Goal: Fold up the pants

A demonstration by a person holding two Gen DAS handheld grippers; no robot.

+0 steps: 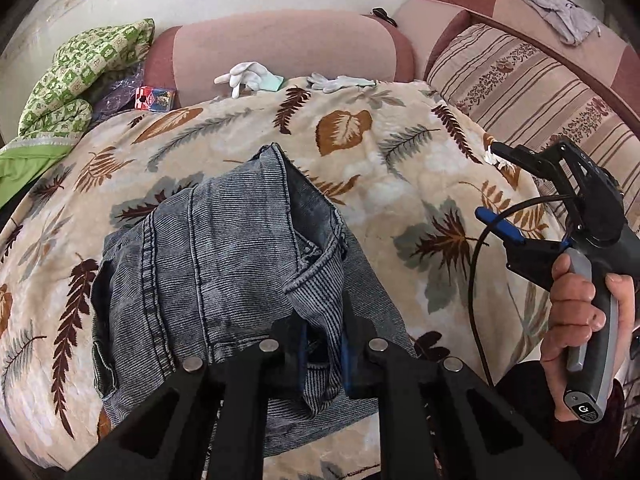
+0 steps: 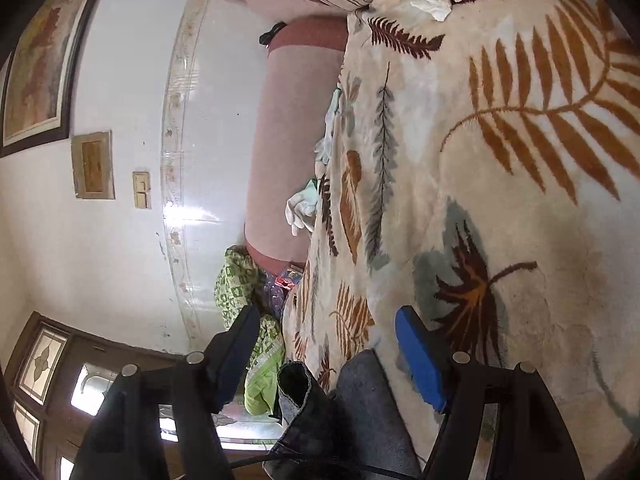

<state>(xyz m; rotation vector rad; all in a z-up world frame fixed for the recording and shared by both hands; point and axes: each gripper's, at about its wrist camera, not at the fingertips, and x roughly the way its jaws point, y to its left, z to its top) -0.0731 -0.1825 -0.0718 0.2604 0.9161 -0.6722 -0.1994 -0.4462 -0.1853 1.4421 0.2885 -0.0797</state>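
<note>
- folded grey-blue denim pants (image 1: 224, 264) lie on the cream leaf-patterned fleece blanket (image 1: 400, 176).
- left gripper (image 1: 323, 344) pinches the pants' near edge.
- right gripper (image 1: 486, 184), jaws wide apart and empty, hangs right of the pants.

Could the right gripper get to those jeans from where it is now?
Probably yes. The right gripper hangs open above bare blanket, off to the side of the jeans, with nothing lying between them. The left gripper is shut on the jeans' near edge.
</note>
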